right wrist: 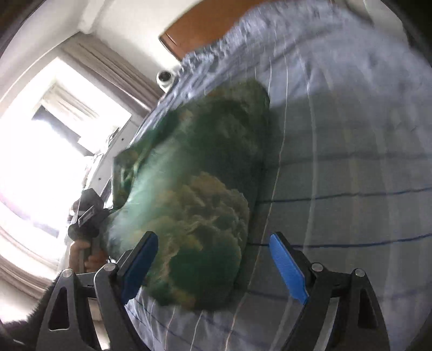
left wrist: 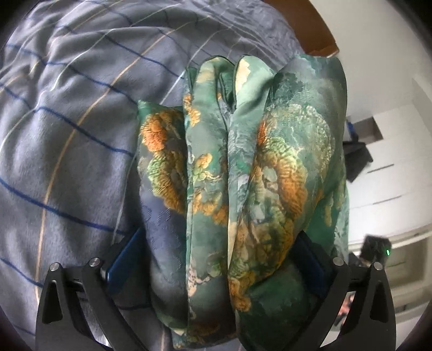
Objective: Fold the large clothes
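A green silky garment (left wrist: 237, 167) with orange and cream print lies folded into a thick bundle on the grey striped bedcover (left wrist: 67, 135). My left gripper (left wrist: 218, 251) has its jaws wide apart around the near end of the bundle, the blue pads (left wrist: 127, 256) pressed against its sides. In the right wrist view the same garment (right wrist: 199, 194) is blurred. My right gripper (right wrist: 216, 259) is open, its blue pads (right wrist: 289, 267) apart just above the bundle's near edge, holding nothing. The left gripper's body (right wrist: 89, 216) shows at the bundle's left end.
A brown wooden headboard (right wrist: 205, 24) stands beyond the bed. A bright window with curtains (right wrist: 54, 140) is at the left. White cabinets (left wrist: 391, 167) stand to the right of the bed. A small white round device (right wrist: 165, 77) sits near the bed's far edge.
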Available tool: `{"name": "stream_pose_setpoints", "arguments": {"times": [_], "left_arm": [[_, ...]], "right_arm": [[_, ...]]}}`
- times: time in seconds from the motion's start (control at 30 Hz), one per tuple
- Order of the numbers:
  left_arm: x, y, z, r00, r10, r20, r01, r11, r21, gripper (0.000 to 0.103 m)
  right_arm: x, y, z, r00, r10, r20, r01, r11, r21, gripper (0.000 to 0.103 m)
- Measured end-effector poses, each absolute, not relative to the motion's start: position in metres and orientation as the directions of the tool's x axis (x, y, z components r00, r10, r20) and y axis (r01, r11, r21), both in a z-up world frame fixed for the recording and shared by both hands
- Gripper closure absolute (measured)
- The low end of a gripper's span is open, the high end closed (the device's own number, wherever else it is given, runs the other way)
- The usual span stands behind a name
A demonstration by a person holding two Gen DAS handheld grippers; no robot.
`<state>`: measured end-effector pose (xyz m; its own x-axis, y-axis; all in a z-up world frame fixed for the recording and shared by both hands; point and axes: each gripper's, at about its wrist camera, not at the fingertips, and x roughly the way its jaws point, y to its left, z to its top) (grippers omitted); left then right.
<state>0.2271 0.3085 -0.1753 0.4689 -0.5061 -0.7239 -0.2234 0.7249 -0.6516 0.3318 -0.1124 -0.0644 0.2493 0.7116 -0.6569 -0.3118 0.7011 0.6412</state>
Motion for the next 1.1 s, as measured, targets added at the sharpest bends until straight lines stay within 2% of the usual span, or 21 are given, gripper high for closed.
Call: {"name": "stream_pose_setpoints", "arguments": {"times": [0.1,0.13,0.2,0.27,0.33,0.43,0.47,0.53,0.7,0.87,1.1], "left_arm": [[0.236,0.309,-0.177,0.457,-0.513,-0.726,-0.217,0.727,-0.651,0.0],[0.241,0.31,-0.18,0.454,-0.521,-0.722,-0.218,0.721,-0.658,0.0],[0.243,0.313,-0.184,0.453,-0.536,-0.712,-0.221,0.707,-0.672,0.0],[0.252,0.313,-0.188,0.458,-0.537,-0.708,-0.236,0.694,-0.68,0.0],[0.255,0.309,-0.186,0.459,-0.514,-0.725,-0.254,0.706,-0.661,0.001],[0.248,0.297,-0.165,0.489,-0.465,-0.738,-0.231,0.747,-0.623,0.035],[0.245,0.292,-0.157,0.494,-0.439,-0.751,-0.224,0.769,-0.598,0.042],[0.24,0.283,-0.139,0.509,-0.394,-0.765,-0.205,0.808,-0.552,0.047],[0.239,0.262,-0.101,0.568,-0.368,-0.736,-0.141,0.838,-0.528,0.048],[0.28,0.244,-0.064,0.629,-0.362,-0.688,-0.076,0.852,-0.518,0.048],[0.36,0.217,-0.076,0.625,-0.349,-0.698,-0.055,0.872,-0.486,0.048]], "right_arm": [[0.352,-0.092,-0.097,0.148,0.791,-0.594,-0.285,0.609,0.74,0.016],[0.358,-0.085,-0.109,0.118,0.815,-0.567,-0.269,0.576,0.772,0.009],[0.369,-0.074,-0.122,0.106,0.836,-0.539,-0.253,0.547,0.798,0.009],[0.376,-0.063,-0.125,0.098,0.828,-0.551,-0.262,0.556,0.789,0.009],[0.377,-0.044,-0.115,0.119,0.765,-0.633,-0.329,0.632,0.701,0.01],[0.356,-0.018,-0.087,0.207,0.654,-0.728,-0.473,0.718,0.51,0.016],[0.348,-0.013,-0.079,0.238,0.632,-0.738,-0.507,0.728,0.46,0.018],[0.329,-0.003,-0.062,0.305,0.603,-0.737,-0.568,0.737,0.368,0.022],[0.3,-0.007,-0.025,0.395,0.621,-0.677,-0.624,0.722,0.298,0.024],[0.319,-0.032,0.009,0.449,0.651,-0.612,-0.645,0.71,0.283,0.024],[0.401,-0.065,0.003,0.445,0.665,-0.6,-0.622,0.711,0.327,0.024]]}}
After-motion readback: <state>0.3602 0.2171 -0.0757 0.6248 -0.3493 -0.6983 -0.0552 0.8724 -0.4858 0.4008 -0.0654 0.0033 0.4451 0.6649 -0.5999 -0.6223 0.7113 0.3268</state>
